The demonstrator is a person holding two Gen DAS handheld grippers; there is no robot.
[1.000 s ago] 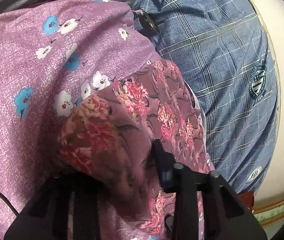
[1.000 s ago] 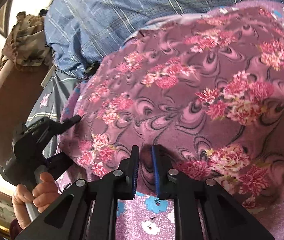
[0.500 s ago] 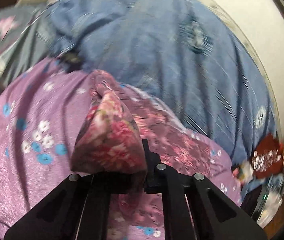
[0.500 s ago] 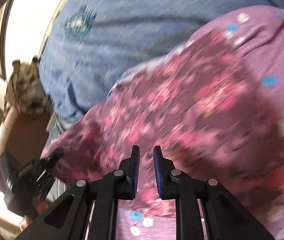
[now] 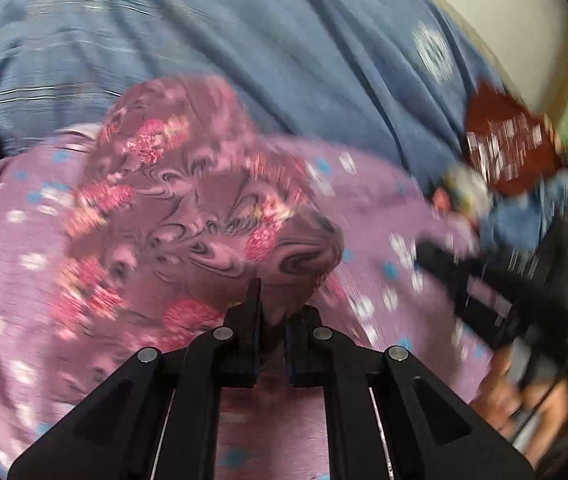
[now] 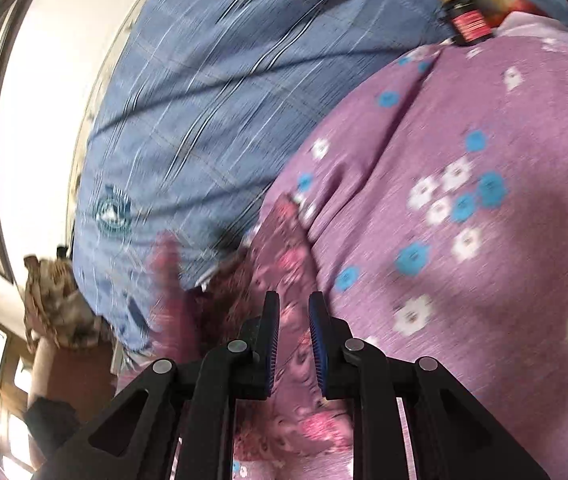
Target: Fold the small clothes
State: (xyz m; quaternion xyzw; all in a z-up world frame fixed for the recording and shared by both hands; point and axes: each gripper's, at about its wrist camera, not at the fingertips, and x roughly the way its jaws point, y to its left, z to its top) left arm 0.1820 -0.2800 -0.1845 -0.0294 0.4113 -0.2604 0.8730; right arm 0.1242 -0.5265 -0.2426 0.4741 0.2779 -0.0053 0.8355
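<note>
A small mauve garment with pink flowers (image 5: 188,216) lies bunched on a lilac sheet (image 5: 16,280) with blue and white flowers. My left gripper (image 5: 272,316) is shut on the near edge of this garment, with cloth between its fingers. In the right wrist view the same garment (image 6: 288,248) runs up between the fingers of my right gripper (image 6: 294,320), whose jaws stand a narrow gap apart with the cloth in it. The right gripper also shows, blurred, at the right of the left wrist view (image 5: 496,280).
A blue checked quilt (image 5: 268,40) lies behind the lilac sheet (image 6: 464,200). A dark red packet (image 5: 508,144) and a bottle (image 6: 468,16) sit at the bed's far edge. A wall and a window show at the left of the right wrist view.
Both grippers have swung sideways with the flowered garment, folding it over on itself. The right gripper now sees mostly the lilac sheet; the views are motion-blurred.
</note>
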